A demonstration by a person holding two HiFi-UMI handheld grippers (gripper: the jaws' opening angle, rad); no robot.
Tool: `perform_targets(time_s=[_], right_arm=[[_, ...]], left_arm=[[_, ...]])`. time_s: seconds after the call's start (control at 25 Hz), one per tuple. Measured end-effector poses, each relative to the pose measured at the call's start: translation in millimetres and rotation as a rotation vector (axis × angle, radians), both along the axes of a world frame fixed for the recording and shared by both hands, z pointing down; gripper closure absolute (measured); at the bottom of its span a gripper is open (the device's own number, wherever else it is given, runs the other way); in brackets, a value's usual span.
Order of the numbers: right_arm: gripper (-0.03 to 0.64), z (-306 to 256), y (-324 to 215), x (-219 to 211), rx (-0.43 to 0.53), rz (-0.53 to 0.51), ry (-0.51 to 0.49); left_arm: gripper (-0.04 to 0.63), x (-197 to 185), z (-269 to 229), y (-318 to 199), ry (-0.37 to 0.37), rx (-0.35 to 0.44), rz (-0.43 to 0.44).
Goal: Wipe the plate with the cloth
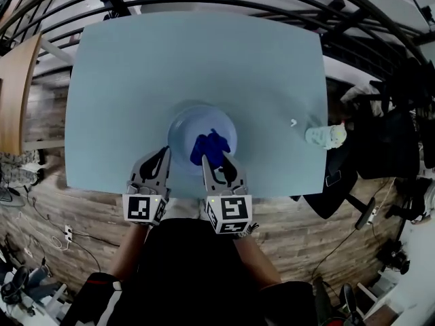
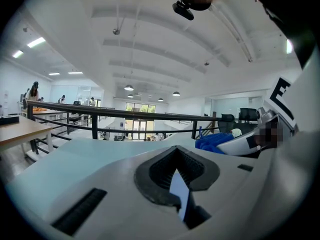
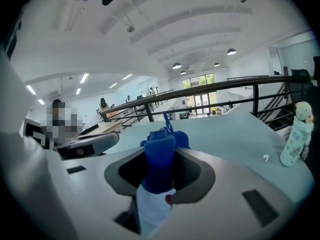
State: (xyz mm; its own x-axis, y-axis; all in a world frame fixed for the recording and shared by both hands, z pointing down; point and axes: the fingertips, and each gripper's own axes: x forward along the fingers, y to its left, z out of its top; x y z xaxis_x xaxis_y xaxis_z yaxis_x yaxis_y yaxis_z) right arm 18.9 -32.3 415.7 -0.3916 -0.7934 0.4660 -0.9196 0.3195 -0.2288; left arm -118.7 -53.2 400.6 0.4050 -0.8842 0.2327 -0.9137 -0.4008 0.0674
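Note:
A pale blue plate [image 1: 183, 124] lies near the front middle of the light blue table [image 1: 136, 80]. A bunched blue cloth [image 1: 207, 147] rests on the plate. My right gripper [image 1: 207, 158] is shut on the cloth's near end; in the right gripper view the cloth [image 3: 160, 156] fills the gap between the jaws. My left gripper [image 1: 165, 152] sits at the plate's near left rim, and the left gripper view shows a thin pale edge, the plate rim [image 2: 180, 189], pinched between its jaws. That view also catches the cloth [image 2: 215, 141] to the right.
A small pale bottle-like figure [image 1: 325, 136] stands near the table's right edge, also visible in the right gripper view [image 3: 297, 134]. A tiny white object [image 1: 293, 122] lies beside it. Black railings run behind the table; a wooden desk [image 1: 13, 94] stands at left.

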Motion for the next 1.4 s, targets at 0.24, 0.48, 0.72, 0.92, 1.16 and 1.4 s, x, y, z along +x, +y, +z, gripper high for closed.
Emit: perform_targets(time_s=[0.24, 0.48, 0.72, 0.92, 1.16, 1.4], right_arm=[[0.497, 23.8, -17.5, -0.5, -0.038, -0.030, 0.000], [0.497, 44.7, -28.3, -2.3, -0.088, -0.055, 0.005], [0.497, 70.5, -46.2, 0.6, -0.134, -0.078, 0.018], [0.497, 91.2, -54.4, -6.5, -0.177, -0.110, 0.033], [0.497, 109.2, -64.5, -23.4, -0.211, -0.163, 0.029], [0.497, 123.2, -71.3, -42.4, -0.241, -0.231, 0.022]], left_arm=[[0.595, 6.7, 19.4, -13.6, -0.006, -0.047, -0.020], [0.595, 10.8, 28.2, -22.2, -0.012, -0.072, -0.025], [0.595, 23.9, 36.7, -40.1, 0.006, -0.067, -0.019], [0.595, 25.0, 42.1, -50.8, 0.008, -0.087, -0.034], [0.595, 20.7, 46.9, -62.7, -0.020, -0.107, -0.060], [0.595, 20.5, 50.1, -71.9, -0.008, -0.126, -0.090]])
